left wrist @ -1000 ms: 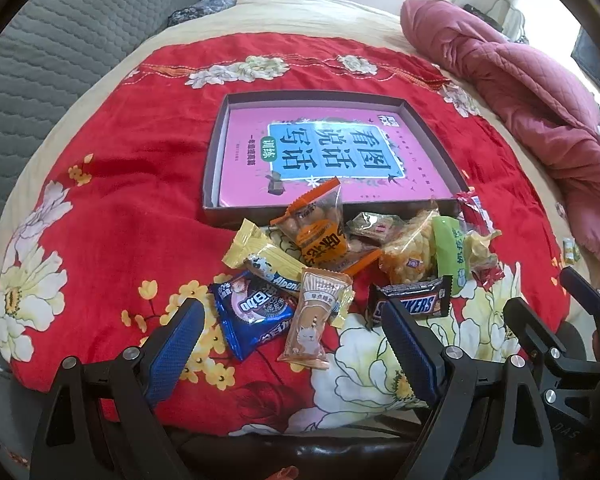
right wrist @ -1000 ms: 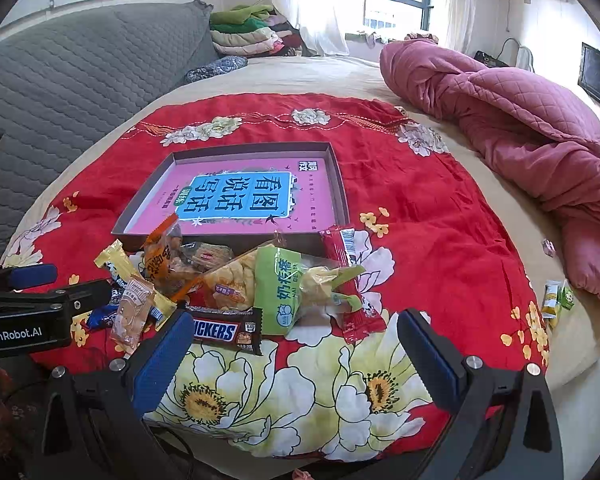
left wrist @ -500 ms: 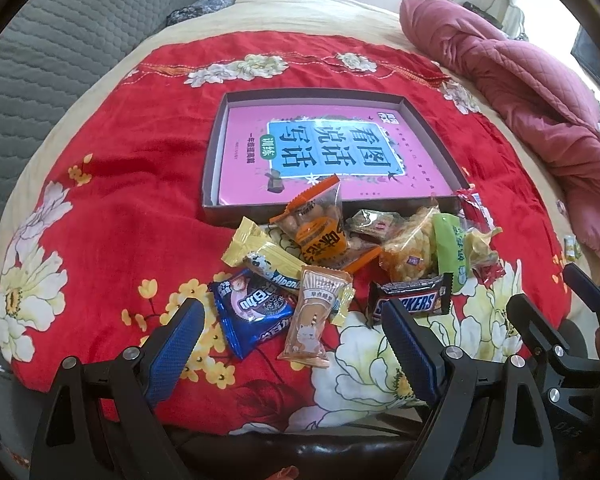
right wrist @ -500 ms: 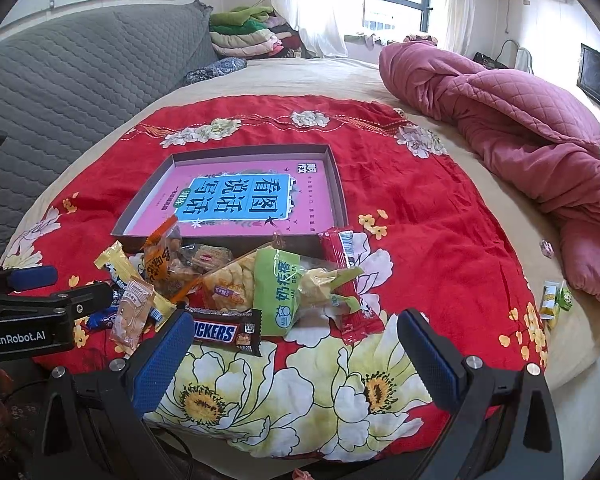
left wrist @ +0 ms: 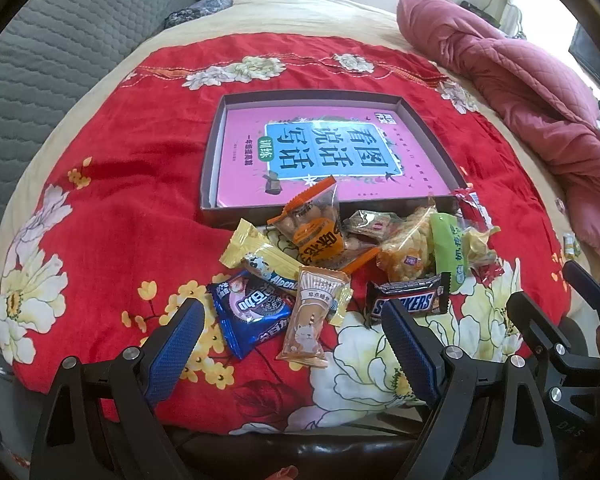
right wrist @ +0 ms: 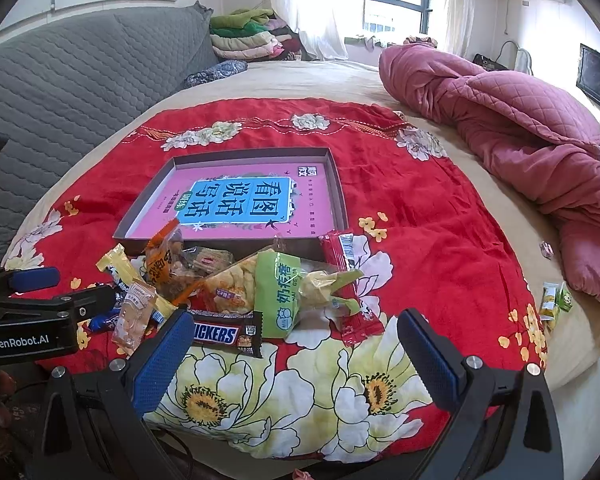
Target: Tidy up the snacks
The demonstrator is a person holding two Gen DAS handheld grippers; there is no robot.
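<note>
We see the left gripper (left wrist: 292,344) and right gripper (right wrist: 296,348) both spread wide and holding nothing, low over the near edge of the red cloth (left wrist: 132,208), while the snacks (left wrist: 356,264) lie heaped just before the box (left wrist: 214,156).
</note>
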